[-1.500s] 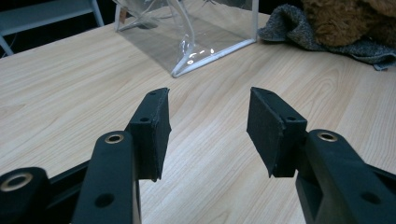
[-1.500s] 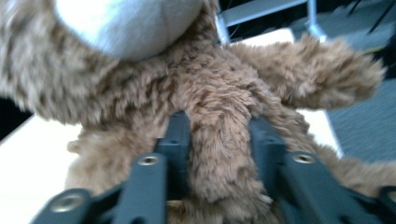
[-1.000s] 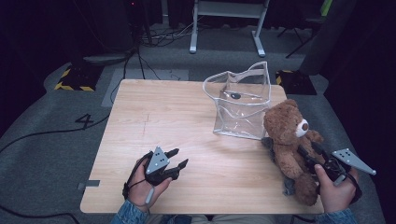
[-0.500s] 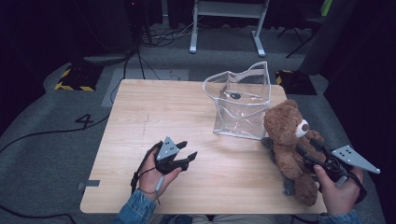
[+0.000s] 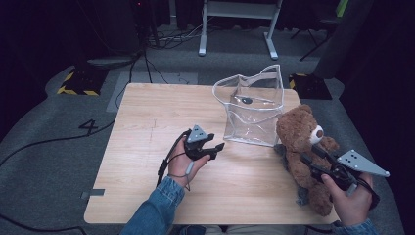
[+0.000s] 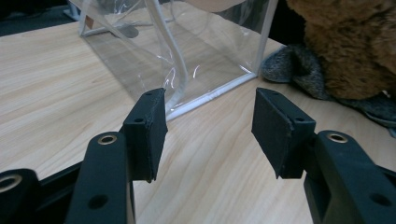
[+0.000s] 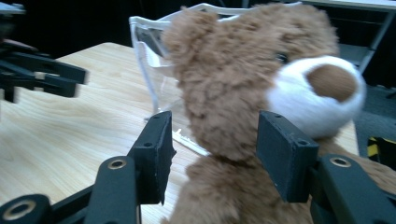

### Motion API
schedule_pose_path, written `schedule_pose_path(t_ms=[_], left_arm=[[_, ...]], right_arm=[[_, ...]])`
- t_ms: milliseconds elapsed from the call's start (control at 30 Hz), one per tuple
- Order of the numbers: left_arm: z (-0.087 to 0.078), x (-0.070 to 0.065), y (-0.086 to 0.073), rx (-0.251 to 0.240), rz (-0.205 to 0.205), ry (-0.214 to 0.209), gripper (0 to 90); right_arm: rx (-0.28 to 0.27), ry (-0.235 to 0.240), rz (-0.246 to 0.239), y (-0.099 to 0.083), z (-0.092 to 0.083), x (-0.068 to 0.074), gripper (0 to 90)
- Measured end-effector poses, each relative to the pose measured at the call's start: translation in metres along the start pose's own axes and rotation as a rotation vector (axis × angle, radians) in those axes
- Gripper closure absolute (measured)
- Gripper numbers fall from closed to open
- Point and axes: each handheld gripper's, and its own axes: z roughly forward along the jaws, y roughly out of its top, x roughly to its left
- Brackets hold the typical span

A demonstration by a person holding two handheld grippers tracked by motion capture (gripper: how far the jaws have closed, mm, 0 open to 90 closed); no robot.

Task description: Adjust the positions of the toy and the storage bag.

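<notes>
The shaggy brown plush teddy bear (image 5: 303, 147) with its smooth white cloth muzzle sits on the pale, matt wood-grain table (image 5: 147, 122) beside the glossy clear plastic bag (image 5: 252, 110) with white trim, near matt black, rough-faced gripper pads (image 6: 152, 130).

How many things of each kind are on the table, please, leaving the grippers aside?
Brown teddy bear: 1
Clear plastic bag: 1
Total: 2

Grey carpet floor (image 5: 58, 161) surrounds the wooden tabletop (image 5: 147, 112); black cables (image 5: 161, 39) at eleven o'clock, white stand (image 5: 237, 19) at twelve.
</notes>
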Motion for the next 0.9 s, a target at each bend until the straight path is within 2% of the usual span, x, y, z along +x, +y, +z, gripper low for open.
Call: schedule_pose_path(t_ms=[100,200,300,400,600,667,700,733,900], left_arm=[[0.015,0.000,0.003,0.014,-0.002,-0.002,45.4],[0.028,0.002,0.007,0.016,0.013,0.018,45.3],[0.038,0.004,0.011,0.019,0.009,0.021,45.2],[0.047,0.007,0.014,0.039,0.023,0.025,44.8],[0.056,0.015,0.019,0.058,0.040,0.017,44.8],[0.058,0.015,0.022,0.060,0.041,0.012,44.8],[0.060,0.015,0.022,0.055,0.030,0.002,44.8],[0.060,0.016,0.024,0.059,0.045,0.005,44.8],[0.067,0.019,0.027,0.054,0.035,0.005,44.9]], right_arm=[[-0.002,0.025,-0.007,0.002,0.005,0.004,46.6],[-0.003,0.049,-0.014,0.001,0.011,0.005,46.3],[0.003,0.059,-0.016,0.000,0.013,0.004,45.9],[0.010,0.059,-0.014,0.000,0.013,0.003,45.6],[0.002,0.066,-0.015,-0.002,0.011,-0.001,44.8],[0.006,0.062,-0.007,-0.003,0.011,-0.001,44.6],[0.007,0.060,-0.013,-0.004,0.011,-0.002,44.4],[0.008,0.060,-0.012,-0.004,0.011,-0.002,44.3],[0.005,0.064,-0.009,-0.005,0.010,-0.002,44.0]])
